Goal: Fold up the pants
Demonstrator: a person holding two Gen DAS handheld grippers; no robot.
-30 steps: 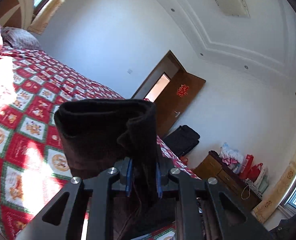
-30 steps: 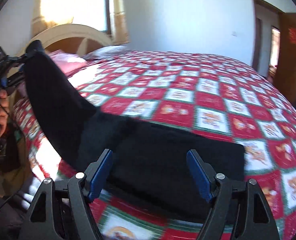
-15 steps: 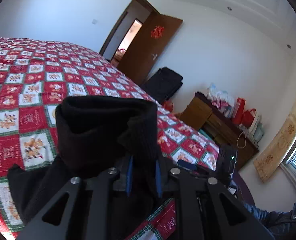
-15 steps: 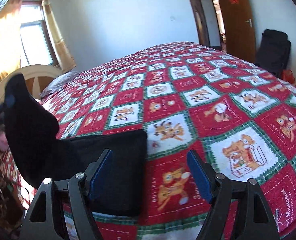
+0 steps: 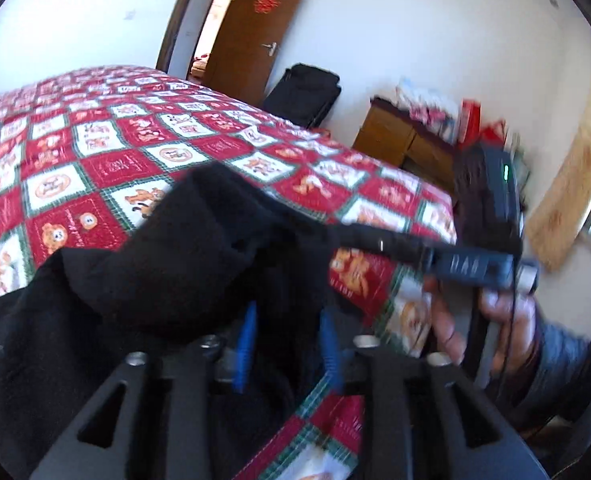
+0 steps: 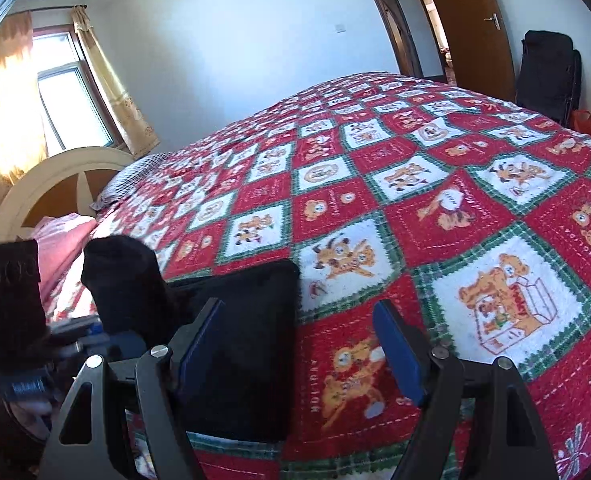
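While left gripper (image 5: 287, 344) jaws open around pants (image 5: 143, 280), right gripper (image 6: 295, 356) gapes (suitcase (image 6: 547, 72) beyond).

Bright daylight glares through the window (image 6: 61, 114); edges bulge, perhaps motion-blurred rightward.

Bed (image 6: 415, 208), red patchwork quilt; black pants (image 6: 247, 344) at edge.

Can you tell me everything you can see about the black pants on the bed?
The black pants look soft, thick and plain, like knit or fleece. They lie folded near the edge of a red patchwork bedspread, with one flat rectangular part resting on it. Another end bunches up in a rounded hump between the left tongs, which are opening. The right tongs are open over the flat part's edge, not squeezing it.
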